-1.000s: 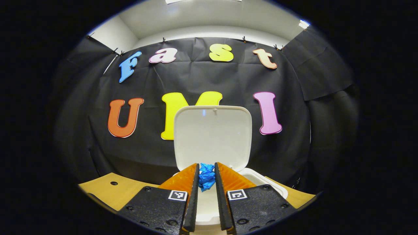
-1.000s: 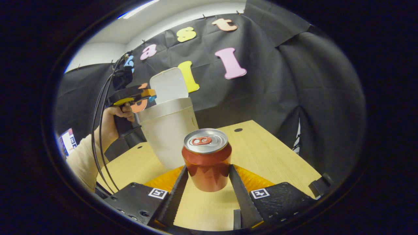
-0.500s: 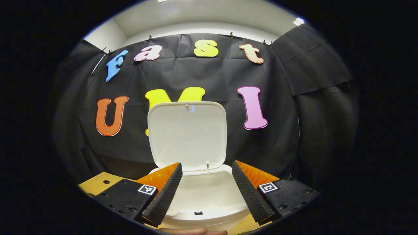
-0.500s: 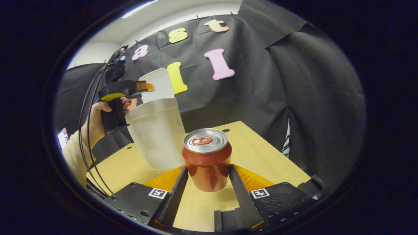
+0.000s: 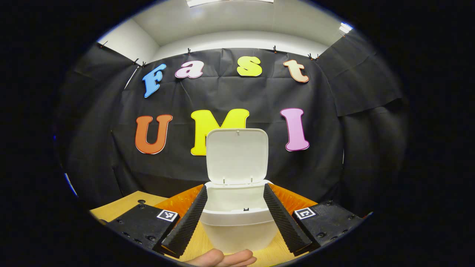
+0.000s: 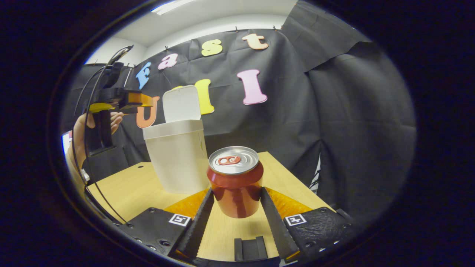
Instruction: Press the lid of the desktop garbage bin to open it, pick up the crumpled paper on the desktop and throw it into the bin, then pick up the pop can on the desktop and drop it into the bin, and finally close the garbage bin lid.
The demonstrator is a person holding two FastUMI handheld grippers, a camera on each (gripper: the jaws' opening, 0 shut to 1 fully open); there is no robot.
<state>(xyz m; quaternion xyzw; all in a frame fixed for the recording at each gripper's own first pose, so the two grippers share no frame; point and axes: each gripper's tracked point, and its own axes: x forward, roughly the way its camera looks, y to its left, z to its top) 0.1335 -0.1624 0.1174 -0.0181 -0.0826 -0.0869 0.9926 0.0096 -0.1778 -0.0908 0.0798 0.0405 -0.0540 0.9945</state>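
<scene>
The right tongs (image 6: 235, 202) grip the pop can (image 6: 235, 181) — both fingers press against its sides, and the can stands upright, its base just above or on the wooden surface (image 6: 126, 189); which, I cannot tell. Behind it, near the surface's far edge, stands the white garbage bin (image 6: 177, 159) with its lid (image 6: 182, 104) raised upright. In the left gripper view the left tongs (image 5: 234, 218) are spread wide and hold nothing; the bin (image 5: 237, 222) shows between the fingers but apart from them, the lid (image 5: 237, 155) standing open behind its mouth. In the right gripper view the left tongs (image 6: 146, 100) hang above the surface — beside the bin's rim, not touching it — held by a hand (image 6: 79, 129). The crumpled paper cannot be made out inside the bin.
</scene>
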